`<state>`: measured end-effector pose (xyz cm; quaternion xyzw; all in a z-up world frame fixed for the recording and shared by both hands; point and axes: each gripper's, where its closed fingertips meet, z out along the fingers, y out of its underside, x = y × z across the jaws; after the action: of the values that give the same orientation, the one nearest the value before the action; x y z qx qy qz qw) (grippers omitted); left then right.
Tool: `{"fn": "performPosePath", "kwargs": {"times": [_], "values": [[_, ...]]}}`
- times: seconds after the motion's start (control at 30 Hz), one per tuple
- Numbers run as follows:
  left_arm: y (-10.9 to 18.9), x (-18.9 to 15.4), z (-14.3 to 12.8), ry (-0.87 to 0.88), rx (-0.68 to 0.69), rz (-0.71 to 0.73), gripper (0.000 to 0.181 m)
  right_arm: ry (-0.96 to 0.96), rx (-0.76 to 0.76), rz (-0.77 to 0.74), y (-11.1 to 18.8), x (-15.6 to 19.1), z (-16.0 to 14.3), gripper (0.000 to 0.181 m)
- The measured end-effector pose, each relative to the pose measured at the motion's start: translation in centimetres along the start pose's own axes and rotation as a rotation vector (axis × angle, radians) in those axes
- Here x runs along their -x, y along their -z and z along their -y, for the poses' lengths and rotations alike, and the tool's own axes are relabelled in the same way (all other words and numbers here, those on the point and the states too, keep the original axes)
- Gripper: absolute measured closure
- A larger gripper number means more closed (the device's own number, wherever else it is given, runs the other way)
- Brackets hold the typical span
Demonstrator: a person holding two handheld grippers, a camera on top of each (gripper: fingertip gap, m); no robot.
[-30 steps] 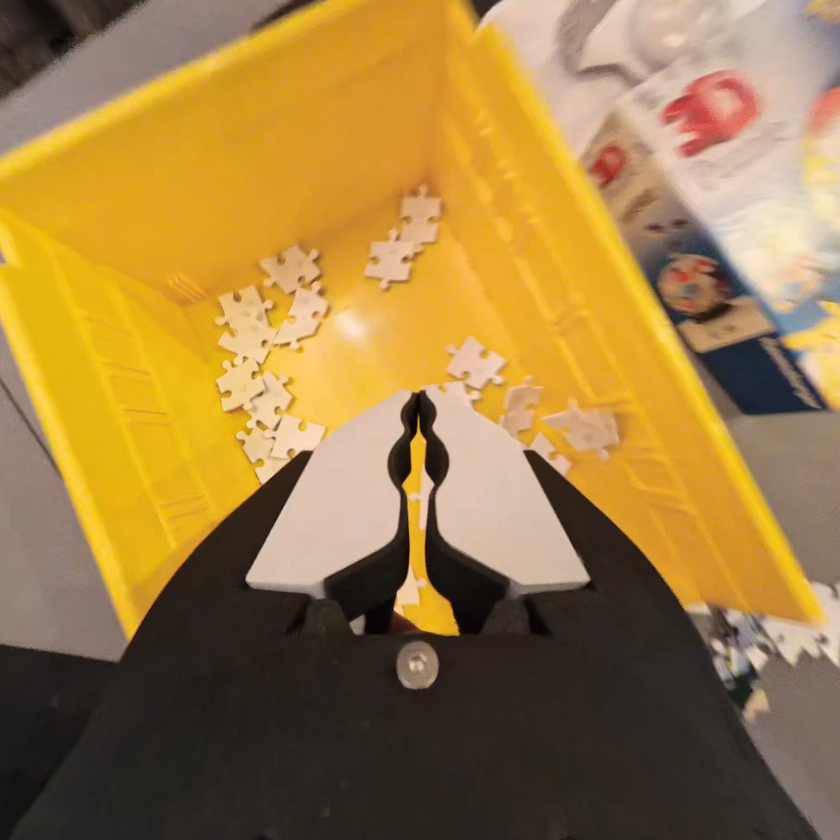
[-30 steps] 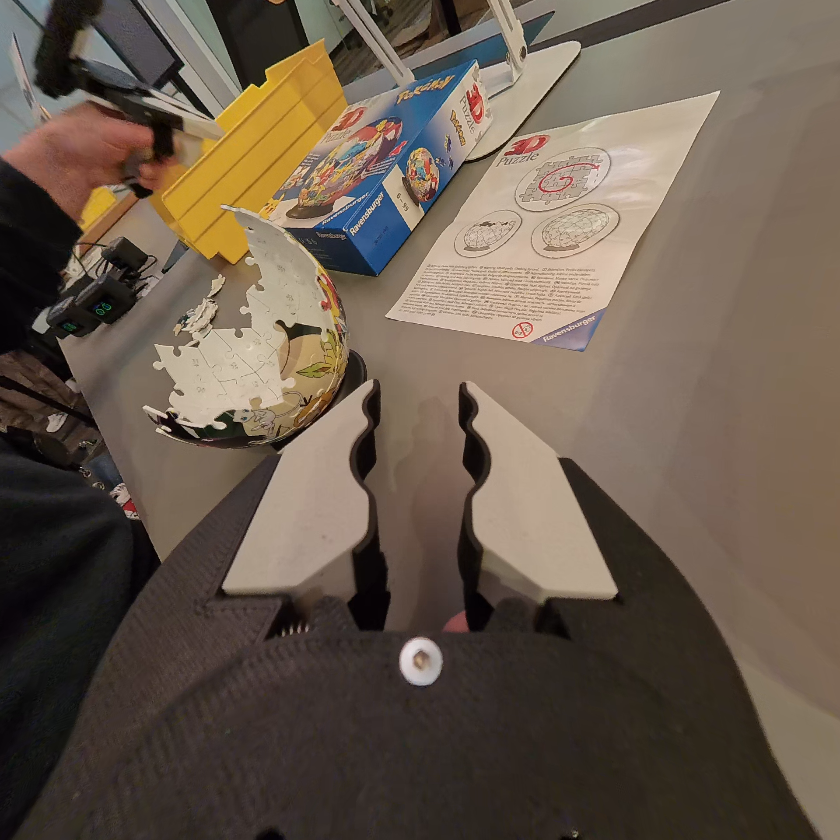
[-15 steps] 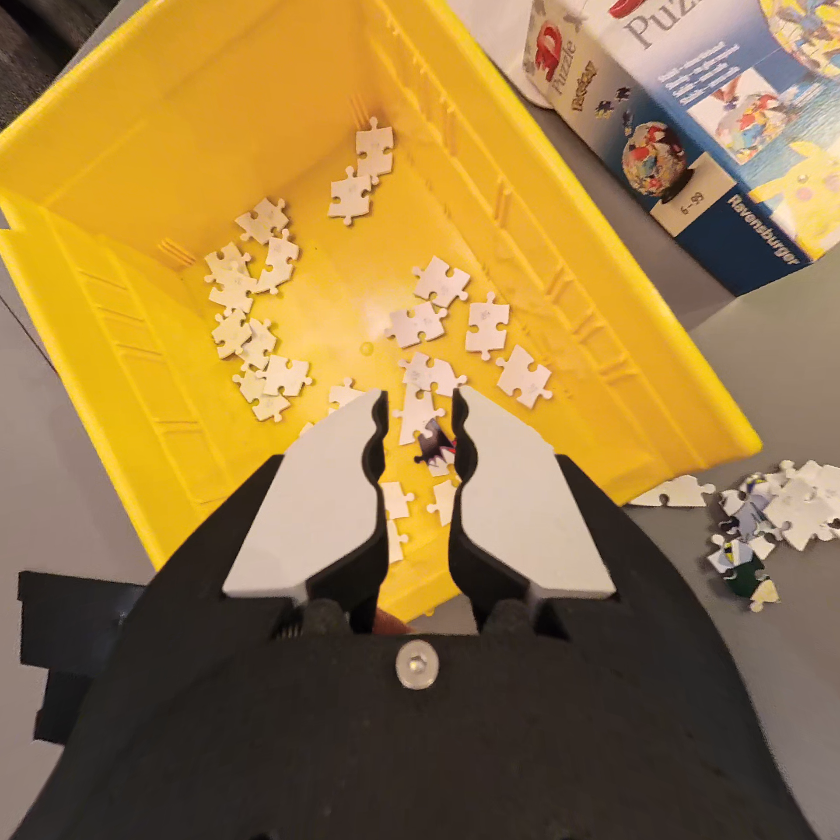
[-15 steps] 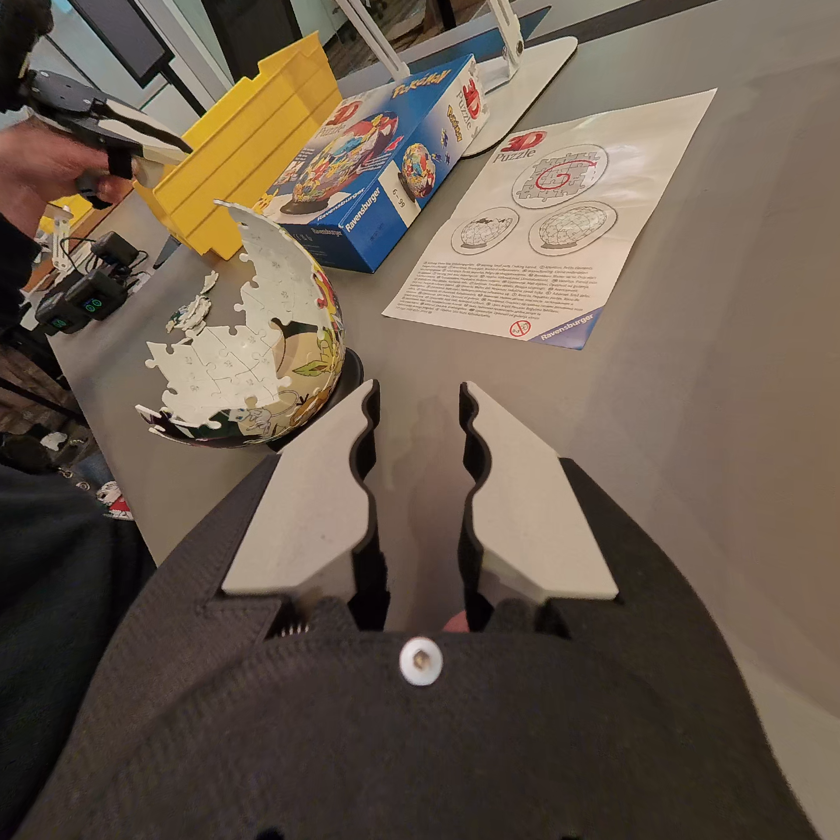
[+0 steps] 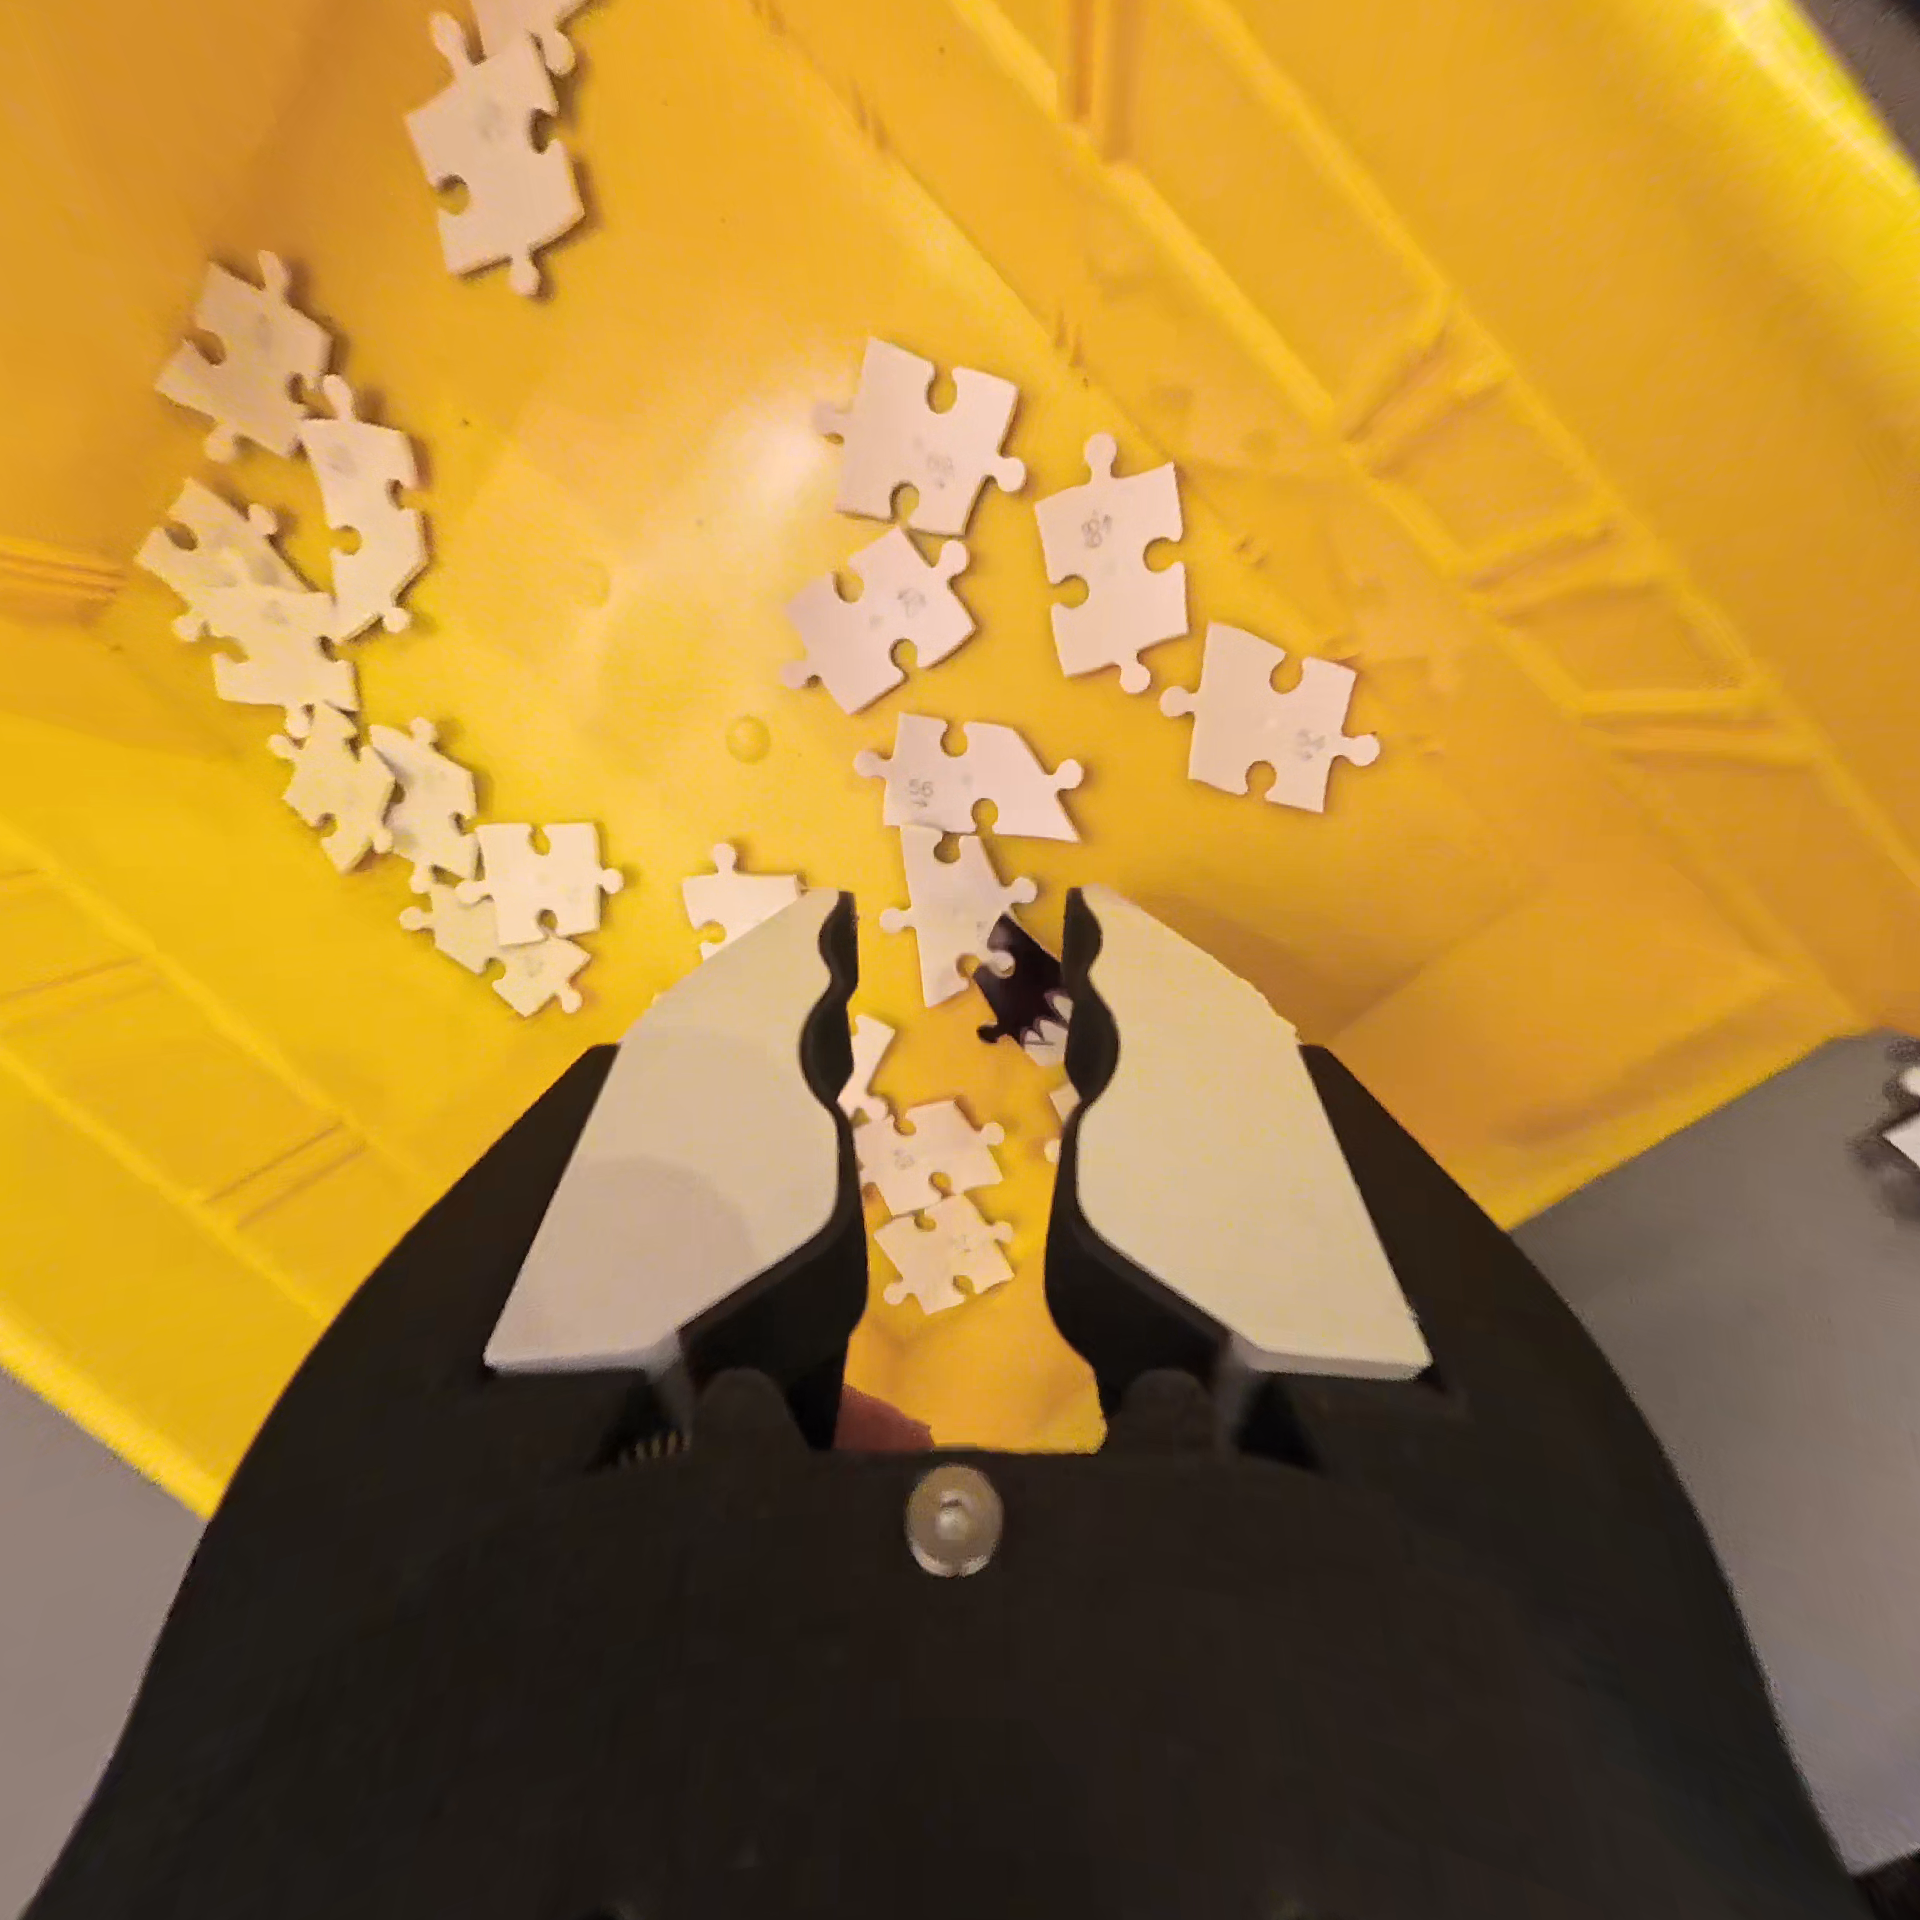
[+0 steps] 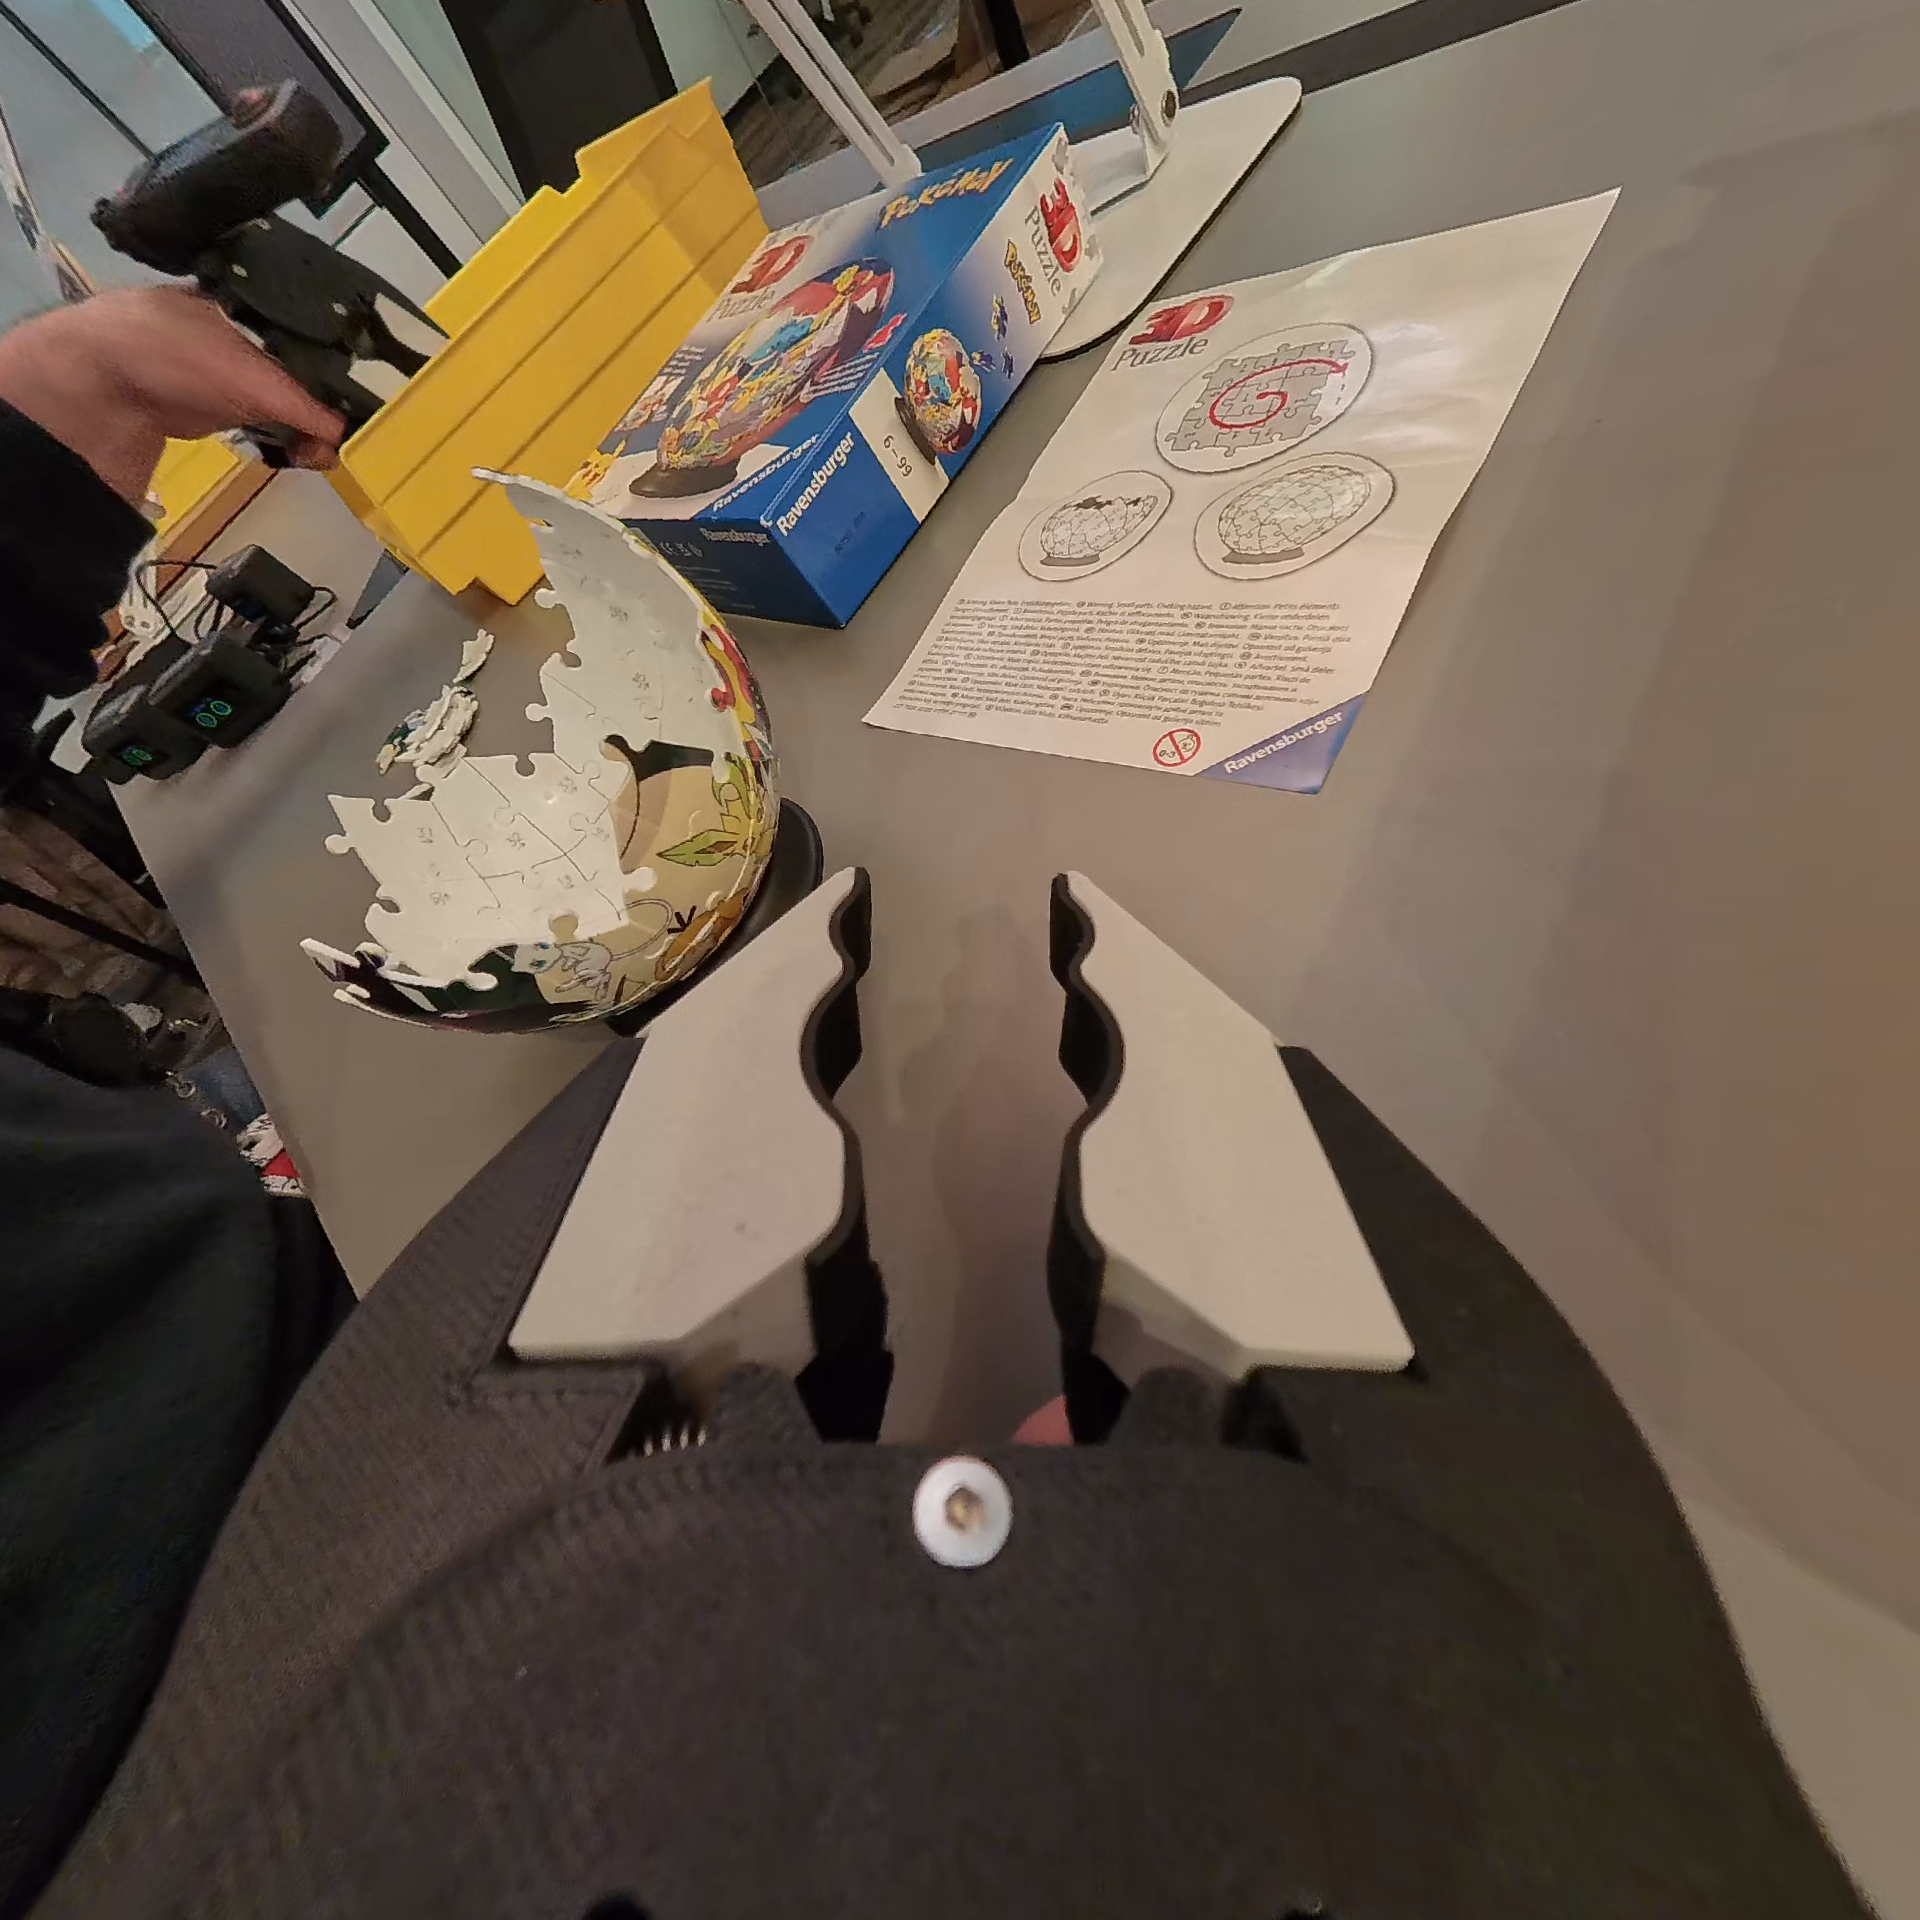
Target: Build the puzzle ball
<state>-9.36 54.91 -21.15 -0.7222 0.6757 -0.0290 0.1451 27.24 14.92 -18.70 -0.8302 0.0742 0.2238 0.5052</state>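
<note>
While loose pieces (image 5: 940, 914) crowd the yellow bin (image 5: 1351, 312), left gripper (image 5: 961, 904) gapes.

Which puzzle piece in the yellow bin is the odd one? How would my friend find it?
Look inside the yellow bin, down at the near end where the open left tongs point. Just inside the right tip lies a dark puzzle piece, partly tucked under a pale one. Every other piece there shows its plain pale back; this one alone is dark purple-black.
</note>
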Motion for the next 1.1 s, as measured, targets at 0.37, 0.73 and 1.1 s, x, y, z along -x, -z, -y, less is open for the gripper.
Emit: {"fn": "performPosePath", "kwargs": {"times": [0.37,0.73,1.1], "values": [[-1.2,-1.1,-2.7,-0.024,0.127,-0.056,0.139,-0.015,0.014,-0.013,-0.2,-0.3,-0.2,0.148],[-1.3,-1.3,-3.8,0.068,0.158,-0.087,0.154,-0.020,0.022,-0.022,-0.3,-0.5,-0.3,0.149],[2.7,-0.8,-0.1,0.179,-0.231,-0.180,0.155,-0.022,0.020,-0.022,-0.2,-0.5,-0.2,0.149]]}}
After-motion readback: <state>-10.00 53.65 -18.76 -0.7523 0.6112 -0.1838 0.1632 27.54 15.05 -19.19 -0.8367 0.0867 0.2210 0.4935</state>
